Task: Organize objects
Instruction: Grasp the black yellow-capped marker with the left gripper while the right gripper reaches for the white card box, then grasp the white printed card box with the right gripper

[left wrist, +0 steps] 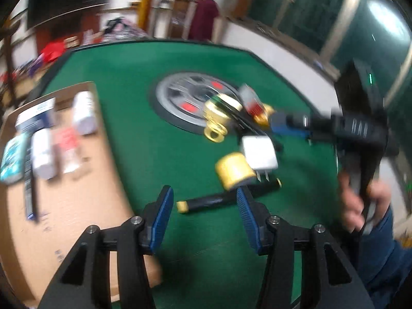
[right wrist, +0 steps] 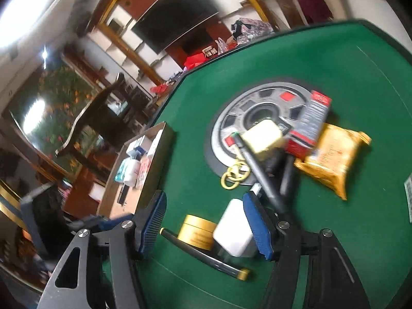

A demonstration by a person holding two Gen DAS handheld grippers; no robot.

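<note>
A pile of small objects lies on the green table (left wrist: 123, 77): a gold round tin (left wrist: 233, 171), a white charger plug (left wrist: 258, 152), a black pen with yellow ends (left wrist: 226, 199), a gold padlock (left wrist: 217, 118) and a red-grey box (left wrist: 251, 100). My left gripper (left wrist: 203, 206) is open and empty, just above the pen. My right gripper (right wrist: 206, 219) is open over the tin (right wrist: 197, 233), the charger (right wrist: 233, 231) and the pen (right wrist: 206, 257). It also shows in the left wrist view (left wrist: 291, 123). A cardboard tray (left wrist: 77, 206) at the left holds white bottles (left wrist: 83, 112) and small packets.
A round grey hub (right wrist: 257, 113) sits in the table's middle. An orange snack packet (right wrist: 332, 158) lies right of the pile, with a second black pen (right wrist: 260, 172) and a gold key ring (right wrist: 234, 176). A dark chair (right wrist: 97, 118) stands beyond the tray (right wrist: 152, 170).
</note>
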